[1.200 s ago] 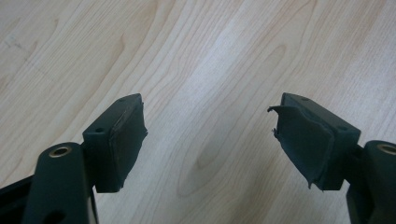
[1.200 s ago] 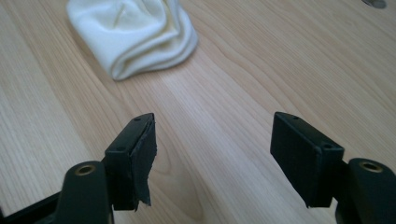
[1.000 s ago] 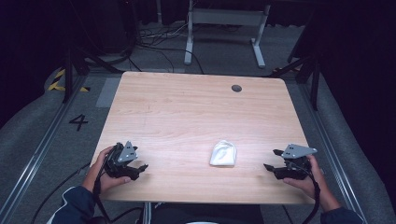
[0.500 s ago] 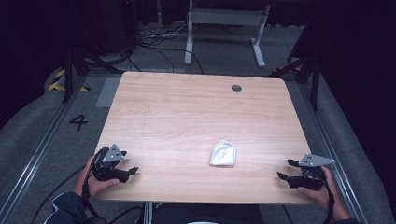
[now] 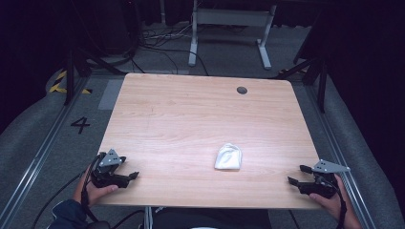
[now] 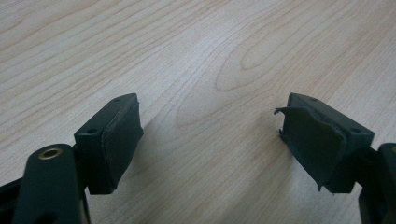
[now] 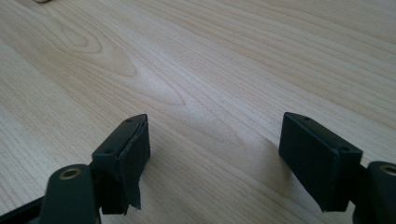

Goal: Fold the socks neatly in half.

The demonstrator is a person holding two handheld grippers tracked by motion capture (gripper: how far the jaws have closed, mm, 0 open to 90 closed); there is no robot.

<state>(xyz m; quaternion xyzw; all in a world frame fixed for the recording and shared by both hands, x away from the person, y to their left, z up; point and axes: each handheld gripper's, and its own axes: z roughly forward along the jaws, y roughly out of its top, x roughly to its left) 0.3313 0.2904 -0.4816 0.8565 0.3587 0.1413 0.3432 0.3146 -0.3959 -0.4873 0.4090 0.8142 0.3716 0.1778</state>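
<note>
A small white folded cloth [image 5: 228, 156] lies on the light wooden table [image 5: 191, 114], right of centre toward the near edge. My left gripper [image 5: 130, 168] rests low at the near left corner, well left of the cloth. Its jaws stand wide apart over bare wood in the left gripper view [image 6: 210, 135]. My right gripper [image 5: 296, 174] sits at the near right corner, right of the cloth. Its jaws have just been opening and hold nothing over the wood [image 7: 215, 149]. Both grippers point inward toward the table's middle.
A dark round grommet [image 5: 241, 89] sits in the table's far right part. Beyond the far edge stands a white metal frame [image 5: 229, 19] among floor cables. A painted number 4 [image 5: 80, 125] marks the grey floor at the left. Metal rails run along both sides.
Both hands have drawn outward and back toward the near corners, left gripper to the left, right gripper to the right. The cloth has not moved.
</note>
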